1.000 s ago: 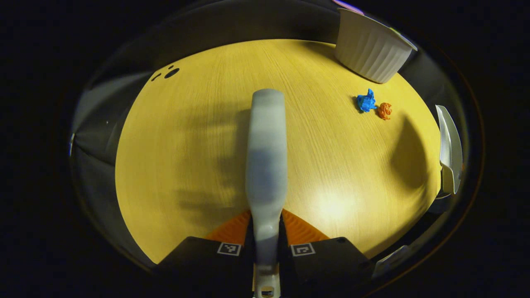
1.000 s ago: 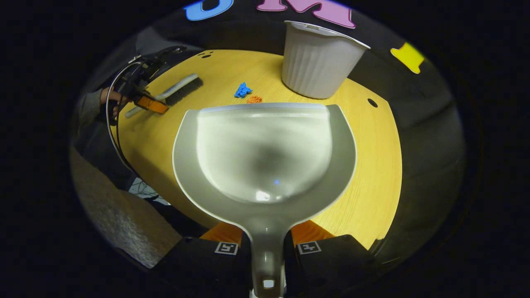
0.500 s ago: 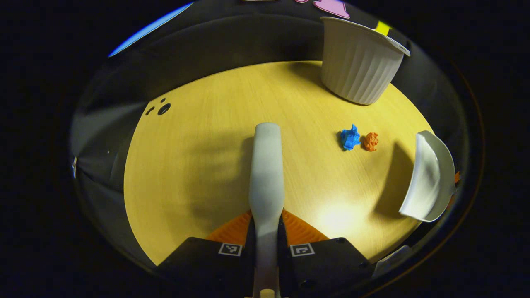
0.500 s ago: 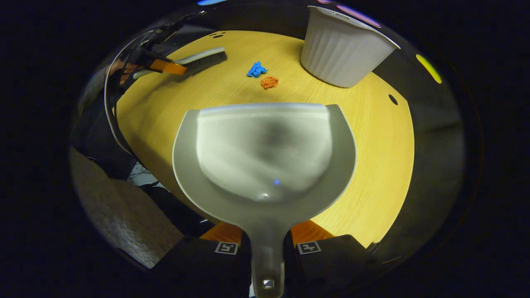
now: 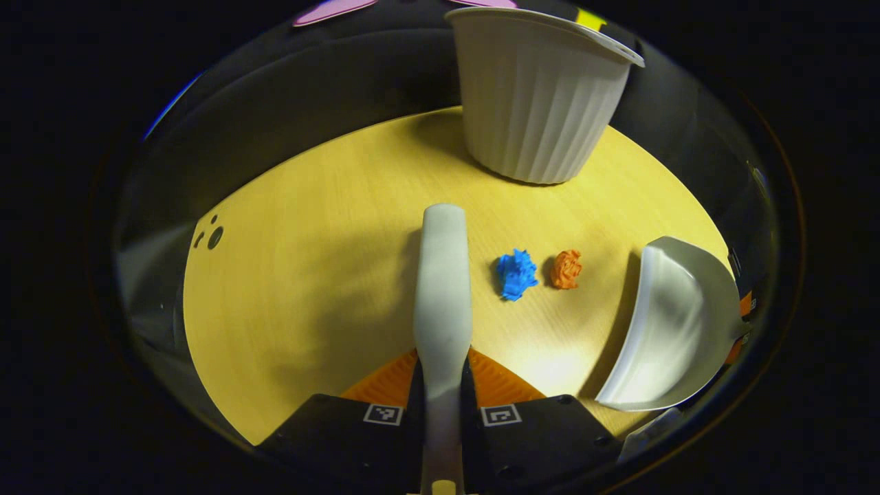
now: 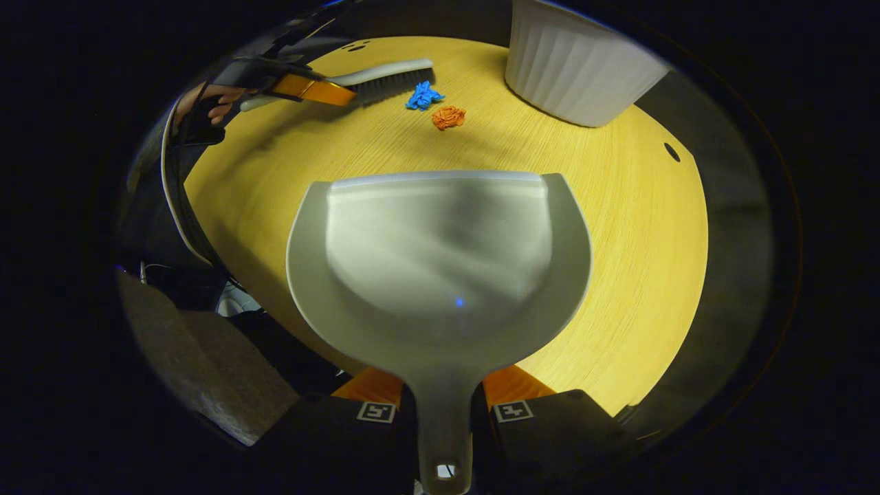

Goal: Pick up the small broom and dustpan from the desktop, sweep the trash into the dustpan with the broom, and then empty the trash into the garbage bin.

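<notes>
While broom (image 5: 443, 289) nears blue scrap (image 5: 516, 274), dustpan (image 6: 440, 261) lip faces bare desktop (image 6: 619, 227).

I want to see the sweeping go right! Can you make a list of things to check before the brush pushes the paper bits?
1. Left gripper shut on the grey-handled small broom: ok.
2. Right gripper shut on the grey plastic dustpan: ok.
3. Blue crumpled paper and orange crumpled paper lie between broom and dustpan: ok.
4. Dustpan lip touching the yellow wooden desktop: cannot tell.
5. Dustpan empty: ok.
6. White ribbed garbage bin upright nearby: ok.
</notes>
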The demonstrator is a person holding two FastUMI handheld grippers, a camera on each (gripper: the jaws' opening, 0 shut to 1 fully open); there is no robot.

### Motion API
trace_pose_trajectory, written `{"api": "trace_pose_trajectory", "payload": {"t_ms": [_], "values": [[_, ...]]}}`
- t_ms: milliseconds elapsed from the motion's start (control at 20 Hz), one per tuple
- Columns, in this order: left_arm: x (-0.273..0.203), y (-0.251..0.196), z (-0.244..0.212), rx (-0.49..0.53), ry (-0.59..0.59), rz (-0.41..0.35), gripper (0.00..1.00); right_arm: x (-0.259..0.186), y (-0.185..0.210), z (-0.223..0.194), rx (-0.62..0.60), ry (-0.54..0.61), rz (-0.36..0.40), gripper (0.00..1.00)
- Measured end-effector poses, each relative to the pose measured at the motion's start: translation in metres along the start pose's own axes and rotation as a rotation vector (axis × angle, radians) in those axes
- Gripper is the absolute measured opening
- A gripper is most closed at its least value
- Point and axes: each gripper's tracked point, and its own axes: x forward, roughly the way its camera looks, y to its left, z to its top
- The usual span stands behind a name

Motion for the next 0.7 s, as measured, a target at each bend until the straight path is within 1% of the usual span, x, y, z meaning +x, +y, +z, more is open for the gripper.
{"api": "trace_pose_trajectory", "payload": {"t_ms": [50, 100, 200, 300, 350, 400, 550, 600, 650, 700], "values": [[0.002, -0.008, 0.004, 0.018, 0.001, -0.015, 0.27, 0.003, -0.001, 0.000, -0.005, 0.008, 0.001, 0.37], [0.004, -0.015, 0.005, 0.033, 0.002, -0.032, 0.27, 0.005, -0.003, 0.001, -0.011, 0.013, 0.004, 0.41], [0.004, -0.030, 0.008, 0.056, 0.006, -0.074, 0.27, 0.007, -0.005, 0.002, -0.021, 0.023, 0.009, 0.37], [0.002, -0.045, 0.008, 0.077, 0.012, -0.121, 0.27, 0.010, -0.009, 0.003, -0.026, 0.029, 0.011, 0.37], [-0.001, -0.052, 0.007, 0.085, 0.018, -0.142, 0.25, 0.011, -0.012, 0.005, -0.027, 0.023, 0.011, 0.40], [-0.003, -0.057, 0.004, 0.091, 0.023, -0.162, 0.27, 0.012, -0.013, 0.006, -0.025, 0.018, 0.014, 0.37], [-0.009, -0.076, -0.001, 0.132, 0.040, -0.237, 0.27, 0.015, -0.022, 0.005, -0.034, 0.007, 0.014, 0.37], [-0.012, -0.081, -0.003, 0.150, 0.047, -0.272, 0.27, 0.016, -0.024, 0.005, -0.046, 0.005, 0.011, 0.41], [-0.015, -0.086, -0.002, 0.163, 0.045, -0.300, 0.27, 0.017, -0.026, 0.005, -0.059, 0.004, 0.007, 0.32], [-0.015, -0.090, -0.001, 0.175, 0.047, -0.325, 0.27, 0.017, -0.029, 0.004, -0.074, 0.001, 0.002, 0.37]]}}
